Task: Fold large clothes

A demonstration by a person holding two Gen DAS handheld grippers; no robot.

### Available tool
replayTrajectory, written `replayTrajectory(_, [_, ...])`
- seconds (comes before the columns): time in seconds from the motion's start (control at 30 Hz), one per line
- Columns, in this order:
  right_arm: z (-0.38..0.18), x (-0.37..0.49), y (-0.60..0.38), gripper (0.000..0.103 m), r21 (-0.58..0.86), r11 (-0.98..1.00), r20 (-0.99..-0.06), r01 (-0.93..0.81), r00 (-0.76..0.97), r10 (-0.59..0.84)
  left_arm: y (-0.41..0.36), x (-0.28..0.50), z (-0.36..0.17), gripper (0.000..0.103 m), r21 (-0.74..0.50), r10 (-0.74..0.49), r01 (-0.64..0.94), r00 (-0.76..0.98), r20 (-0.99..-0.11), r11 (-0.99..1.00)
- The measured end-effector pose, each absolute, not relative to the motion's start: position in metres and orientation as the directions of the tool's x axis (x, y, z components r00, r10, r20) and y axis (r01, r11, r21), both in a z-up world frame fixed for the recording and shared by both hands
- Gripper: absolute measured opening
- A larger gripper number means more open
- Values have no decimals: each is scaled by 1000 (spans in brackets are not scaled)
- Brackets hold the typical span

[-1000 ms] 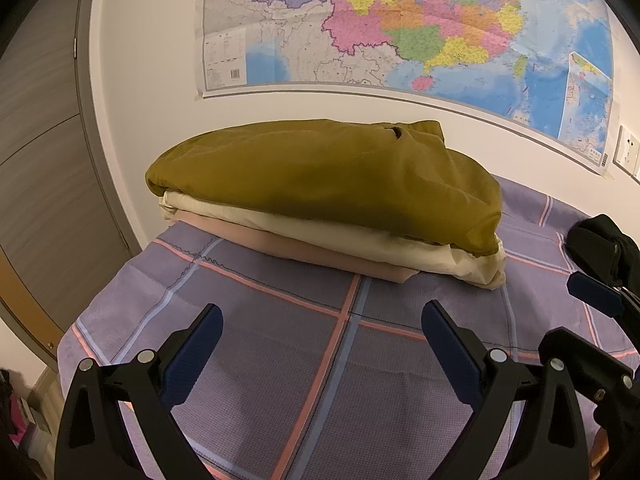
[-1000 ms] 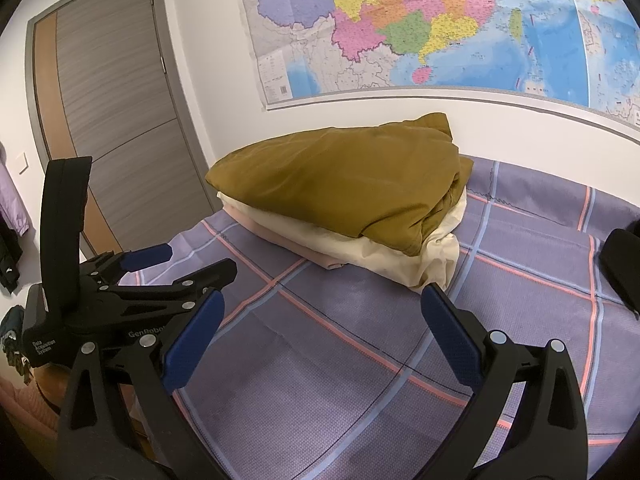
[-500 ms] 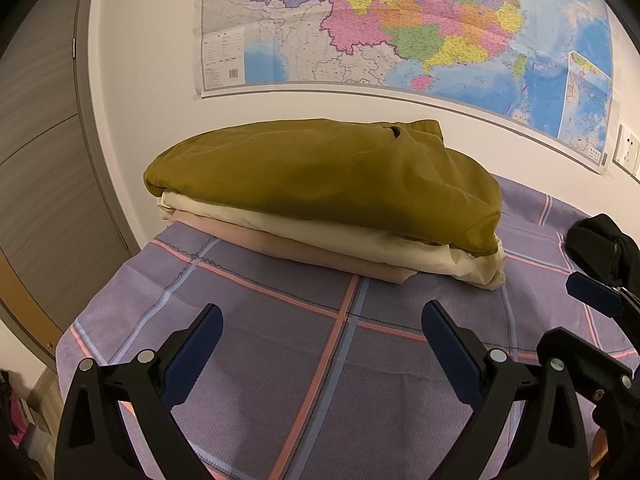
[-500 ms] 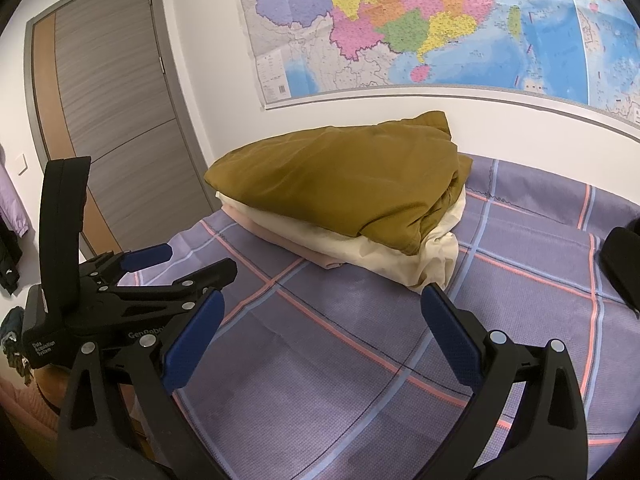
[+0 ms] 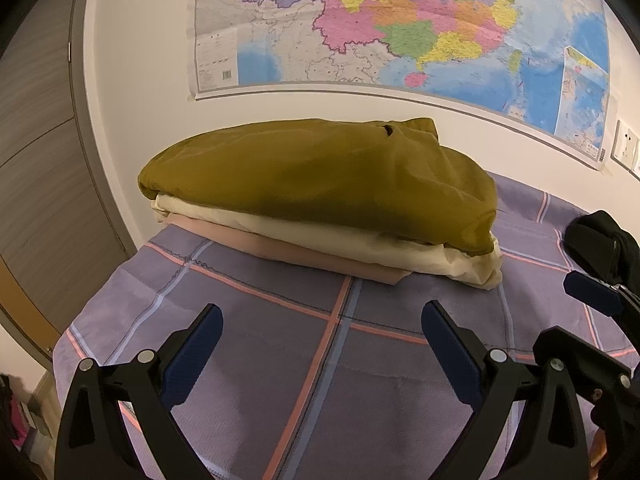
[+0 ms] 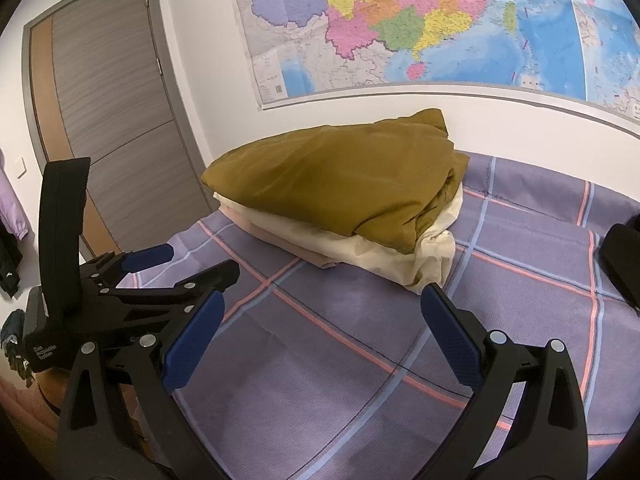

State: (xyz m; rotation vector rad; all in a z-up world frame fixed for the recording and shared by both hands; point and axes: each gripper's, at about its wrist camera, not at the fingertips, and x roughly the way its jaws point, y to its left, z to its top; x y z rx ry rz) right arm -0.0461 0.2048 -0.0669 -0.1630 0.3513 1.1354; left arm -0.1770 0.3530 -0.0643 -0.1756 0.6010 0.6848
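From the left gripper's camera, the left gripper (image 5: 322,344) hung low over the checked purple bedspread (image 5: 280,360), its two blue-padded fingers (image 5: 192,354) spread wide apart with nothing between them. Ahead of it, at the far side of the bed against the white wall (image 5: 132,80), sat a stack of folded clothes (image 5: 320,208): an olive garment (image 5: 320,172) on top, a cream one (image 5: 360,240) under it and a pink one (image 5: 304,252) at the bottom, the cream layer bulging out at the right end. A large coloured map (image 5: 400,28) hung on the wall above the stack, and a grey door (image 5: 36,140) stood at the left. The right gripper (image 5: 600,300) showed at the right edge of this view, near the bedspread, too cut off there to judge its jaws. From the right gripper's camera, the right gripper (image 6: 320,328) also hovered above the bedspread (image 6: 360,360) with its fingers (image 6: 452,336) held well apart and empty. The same stack (image 6: 340,204) lay ahead and slightly left of centre, olive garment (image 6: 332,180) uppermost, cream (image 6: 380,252) and pink (image 6: 296,248) edges showing beneath. The left gripper (image 6: 172,260) reached in from the left, its jaws parted, just above the near corner of the bed. The map (image 6: 440,20) and the door (image 6: 112,128) filled the wall behind.
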Motion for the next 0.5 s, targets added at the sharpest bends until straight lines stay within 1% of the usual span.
replayTrajectory(0.2, [-67, -42, 199, 97, 53, 433, -352, -900, 389, 851, 348, -175, -63, 96, 29, 523, -613, 648, -553, 790])
replayTrajectory(0.4, [-67, -37, 185, 97, 64, 467, -337, -882, 422, 842, 338, -161, -66, 96, 40, 497, -584, 652, -573, 811])
replayTrajectory(0.5, [-66, -35, 175, 97, 66, 488, -323, -871, 444, 836, 332, -152, -66, 96, 29, 464, -555, 664, -586, 831])
